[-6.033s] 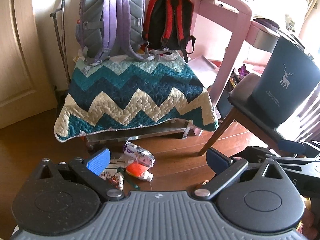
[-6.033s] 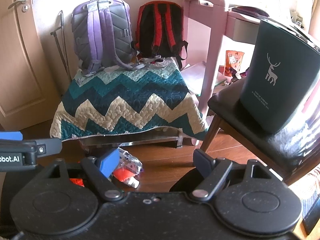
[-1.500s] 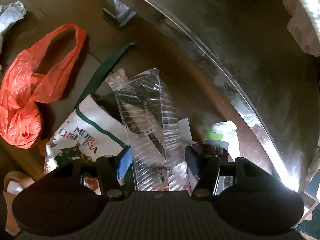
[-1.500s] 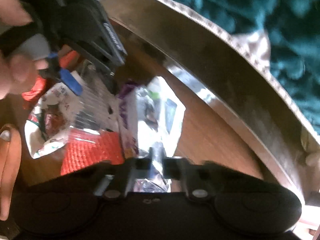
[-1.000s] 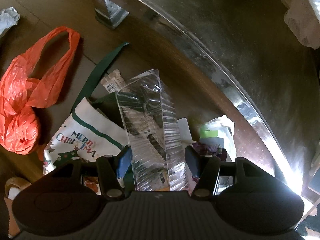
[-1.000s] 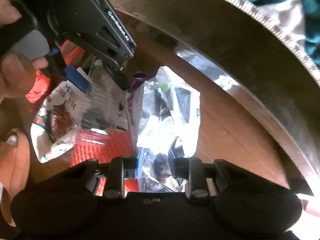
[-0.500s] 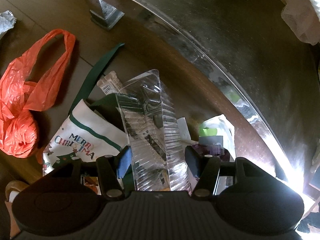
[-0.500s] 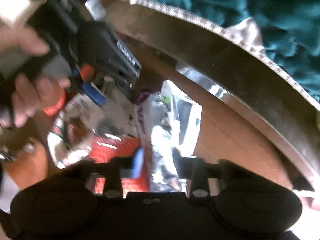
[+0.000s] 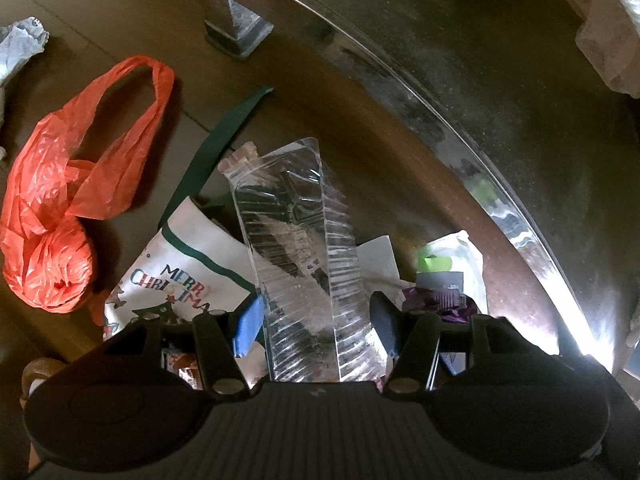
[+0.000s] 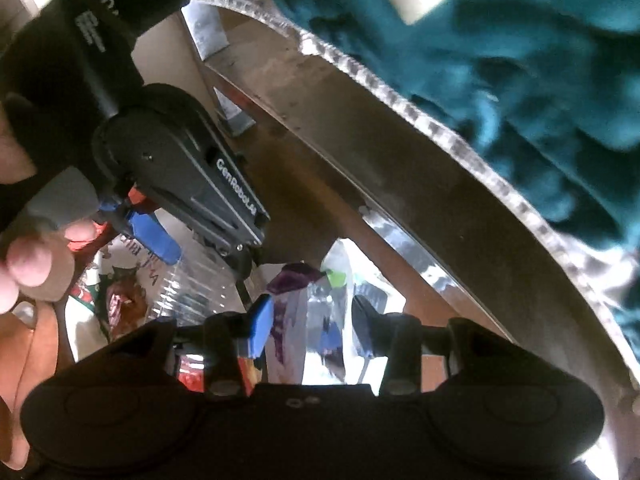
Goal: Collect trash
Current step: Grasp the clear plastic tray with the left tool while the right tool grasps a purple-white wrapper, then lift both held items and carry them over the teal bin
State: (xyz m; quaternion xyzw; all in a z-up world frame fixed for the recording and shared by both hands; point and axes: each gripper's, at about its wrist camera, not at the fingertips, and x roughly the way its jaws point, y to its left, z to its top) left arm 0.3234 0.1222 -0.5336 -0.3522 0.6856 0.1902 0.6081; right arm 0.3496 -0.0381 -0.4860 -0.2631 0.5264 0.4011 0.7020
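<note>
Left gripper [image 9: 316, 320] points steeply down at the floor with its jaws about half apart, clamped on a clear ribbed plastic tray [image 9: 304, 248] that stands between the blue pad [image 9: 250, 322] and the dark pad; both pads look pressed against the tray's sides. Right gripper [image 10: 308, 326] also points down, its jaws partly apart around a crinkled clear wrapper [image 10: 320, 312] with purple and green print; the picture is blurred, and I cannot tell whether the pads press on the wrapper or merely flank it. From the right wrist view, the left gripper [image 10: 168, 240] shows up at the upper left, held by a hand [image 10: 28, 264], just beside the wrapper. Under and left of the tray lies a white Christmas bag [image 9: 180, 276] with a green strap [image 9: 216, 136] running away from it. Right of the tray, touching the pile, is the same wrapper [image 9: 448, 276]. Farther left on the brown floor [image 9: 100, 12] sits an orange plastic bag [image 9: 60, 220], apart from the pile, and a crumpled white scrap [image 9: 20, 48] lies at the far left edge. Beyond the trash runs a shiny metal rail [image 9: 460, 128] on a square foot [image 9: 236, 36], and a teal quilt [image 10: 500, 60] hangs above it.
</note>
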